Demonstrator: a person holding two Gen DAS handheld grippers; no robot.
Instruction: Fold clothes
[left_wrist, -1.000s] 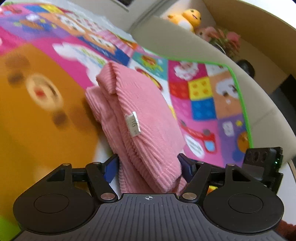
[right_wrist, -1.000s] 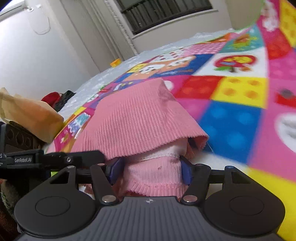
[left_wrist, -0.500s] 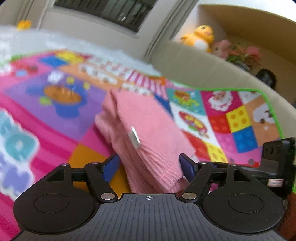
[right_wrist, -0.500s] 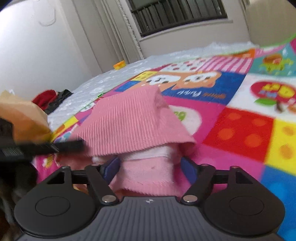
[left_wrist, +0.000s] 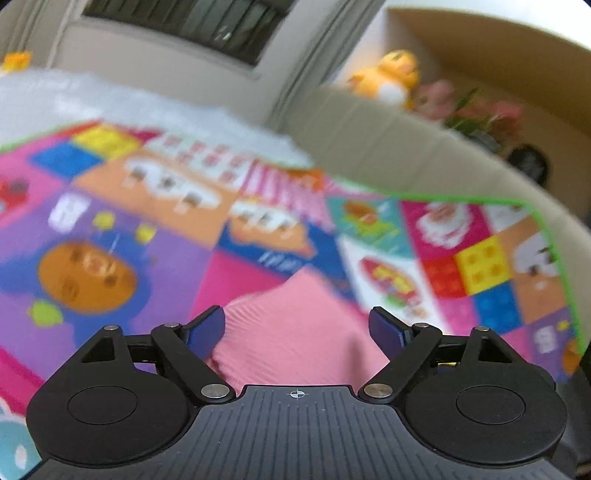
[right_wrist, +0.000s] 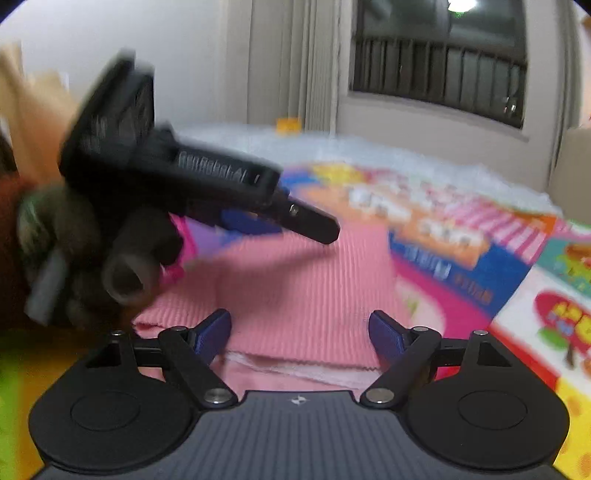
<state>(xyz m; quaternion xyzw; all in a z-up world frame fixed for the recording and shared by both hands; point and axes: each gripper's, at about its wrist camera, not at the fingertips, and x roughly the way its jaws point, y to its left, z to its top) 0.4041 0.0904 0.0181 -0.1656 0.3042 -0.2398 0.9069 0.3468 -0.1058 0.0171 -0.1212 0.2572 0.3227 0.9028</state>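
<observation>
With the pink ribbed garment (right_wrist: 295, 280) lying folded on the bright patchwork play mat (left_wrist: 110, 236), this looks like the tail end of a fold, the cloth set down rather than carried. Biggest thing in sight, the mat runs left and far to a white bedcover (left_wrist: 110, 107) under the window; a beige cushioned edge (left_wrist: 388, 133) rises on the far right, carrying a yellow plush toy (left_wrist: 391, 77) and some pink flowers (left_wrist: 476, 114), well clear of the work. The garment sits near and central, one pink layer over another, a pale inner hem peeking out at its near edge. The left gripper (left_wrist: 297, 325) has its blue pads spread wide with the cloth between them, apparently unpinched; the right gripper (right_wrist: 299, 326) is likewise spread, straddling the near edge. In the right wrist view the other tool and the gloved hand (right_wrist: 96, 258) holding it hover over the garment's left part, blurred in motion. My read: the next move calls for smoothing the fold flat or picking an edge for another fold, and the two tools crowding one small bundle is the only real obstruction.
</observation>
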